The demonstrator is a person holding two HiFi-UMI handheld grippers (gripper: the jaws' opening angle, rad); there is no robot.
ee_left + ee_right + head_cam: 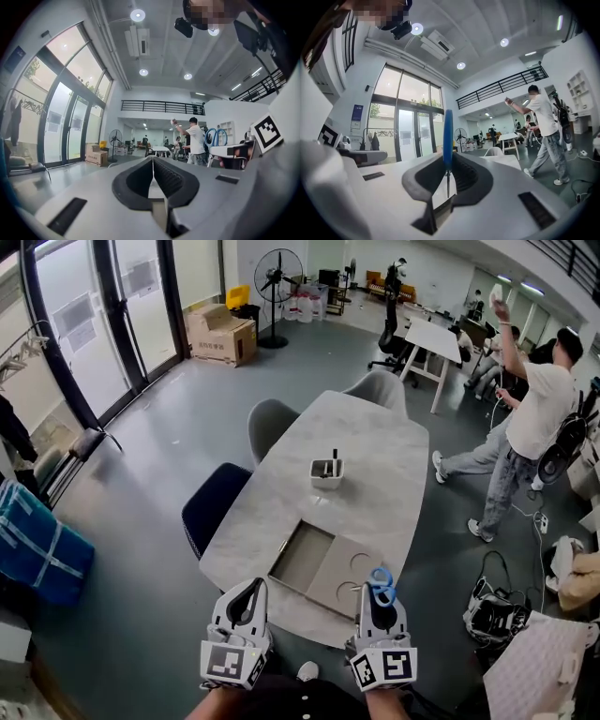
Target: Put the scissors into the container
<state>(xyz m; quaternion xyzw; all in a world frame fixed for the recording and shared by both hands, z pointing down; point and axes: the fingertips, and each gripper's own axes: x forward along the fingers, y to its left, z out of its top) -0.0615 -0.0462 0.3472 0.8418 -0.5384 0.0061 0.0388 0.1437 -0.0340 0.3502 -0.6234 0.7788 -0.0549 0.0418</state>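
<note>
My right gripper (379,596) is held close to my body at the near edge of the marble table (375,442), shut on a pair of blue-handled scissors (381,584). In the right gripper view the scissors (448,140) stand upright and edge-on, blade down between the pads and handles sticking up. My left gripper (250,591) hangs beside it, shut with nothing held; its pads meet (153,161). The scissors' blue loops (215,137) show to its right. The small white container (326,472) stands mid-table, far ahead of both grippers, with dark items upright inside.
A flat grey tray (323,568) with round recesses lies on the table just beyond the grippers. Chairs (217,502) line the table's left side and far end. A person in a white shirt (539,413) stands to the right. Bags (502,615) lie on the floor at the right.
</note>
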